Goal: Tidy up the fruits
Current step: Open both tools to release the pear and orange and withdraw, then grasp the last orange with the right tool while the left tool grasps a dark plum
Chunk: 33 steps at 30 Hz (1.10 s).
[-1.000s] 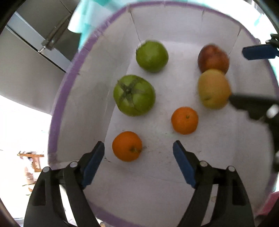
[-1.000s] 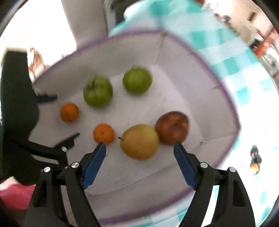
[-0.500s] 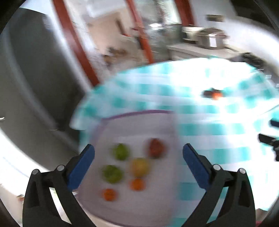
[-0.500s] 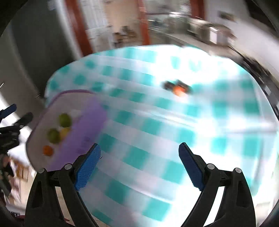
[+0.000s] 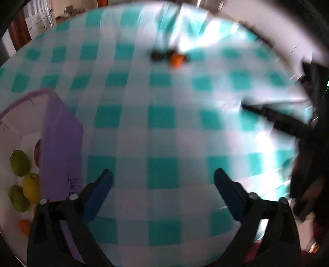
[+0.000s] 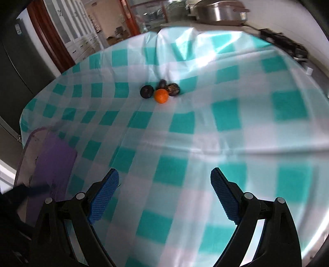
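An orange (image 6: 161,95) lies far out on the teal-checked tablecloth (image 6: 205,143), touching dark round fruits (image 6: 146,91); in the blurred left wrist view the orange (image 5: 175,59) shows near the top. The purple-rimmed white box (image 5: 59,154) at the left holds green fruits (image 5: 19,163), a yellow one (image 5: 31,190) and a small orange (image 5: 24,226). My left gripper (image 5: 163,184) hangs over bare cloth beside the box, jaws wide but closing, nothing between them. My right gripper (image 6: 164,191) is open over bare cloth, well short of the orange.
The cloth is creased and lifted behind the fruit group (image 6: 174,47). A metal pot (image 6: 220,10) stands on a counter beyond the table. A dark cabinet (image 6: 18,61) and a wooden door frame (image 6: 49,41) are at the left. The box (image 6: 51,164) sits at the table's left edge.
Both grippers have left the inside of the box and swung right, out over the tablecloth. Their jaws stand wider than a second ago. The box now lies at the left edge of both views.
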Tool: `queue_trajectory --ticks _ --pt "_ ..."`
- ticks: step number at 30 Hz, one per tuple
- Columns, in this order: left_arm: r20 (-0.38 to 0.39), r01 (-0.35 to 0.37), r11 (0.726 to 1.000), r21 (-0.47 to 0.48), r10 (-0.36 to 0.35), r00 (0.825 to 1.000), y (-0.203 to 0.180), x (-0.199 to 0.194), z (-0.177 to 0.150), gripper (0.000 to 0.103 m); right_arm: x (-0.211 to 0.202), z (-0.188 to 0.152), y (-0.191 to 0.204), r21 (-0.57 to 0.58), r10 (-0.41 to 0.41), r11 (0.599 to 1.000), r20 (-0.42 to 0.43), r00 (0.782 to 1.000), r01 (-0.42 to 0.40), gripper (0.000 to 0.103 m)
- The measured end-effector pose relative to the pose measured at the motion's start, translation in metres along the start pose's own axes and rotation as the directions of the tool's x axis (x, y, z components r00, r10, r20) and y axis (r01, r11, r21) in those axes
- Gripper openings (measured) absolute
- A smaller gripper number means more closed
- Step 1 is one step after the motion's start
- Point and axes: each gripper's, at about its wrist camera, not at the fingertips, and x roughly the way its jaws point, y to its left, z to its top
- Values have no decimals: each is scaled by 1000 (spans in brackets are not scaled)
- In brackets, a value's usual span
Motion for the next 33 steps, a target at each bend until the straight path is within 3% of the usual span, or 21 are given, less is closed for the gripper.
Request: queue_trajectory --ticks 6,11,15,18,21,22,28,33 --pt "-41 -149 989 24 150 988 5 48 3 92 85 57 4 0 47 999 -15 999 -47 81" --pt "-75 -182 983 19 183 980 11 69 2 92 154 96 10 4 26 1000 -12 1000 -26 75" --pt "-14 -182 983 -15 181 983 15 69 9 92 189 117 19 -34 -11 999 8 1000 11 71" --pt "38 -200 980 -16 200 979 16 72 25 92 208 127 28 -96 -114 989 15 993 114 61" --pt "73 -225 974 -17 226 971 19 83 51 92 210 127 33 -153 -153 976 38 987 157 40" --pt "84 -231 973 -24 232 969 22 88 63 92 206 124 30 -167 -156 972 50 986 162 38" --pt "164 -207 976 -70 216 963 33 121 138 92 160 94 -15 -129 -100 985 95 990 112 37" --pt "211 -157 986 49 143 967 14 163 207 76 133 59 -33 -158 -62 985 83 995 74 37"
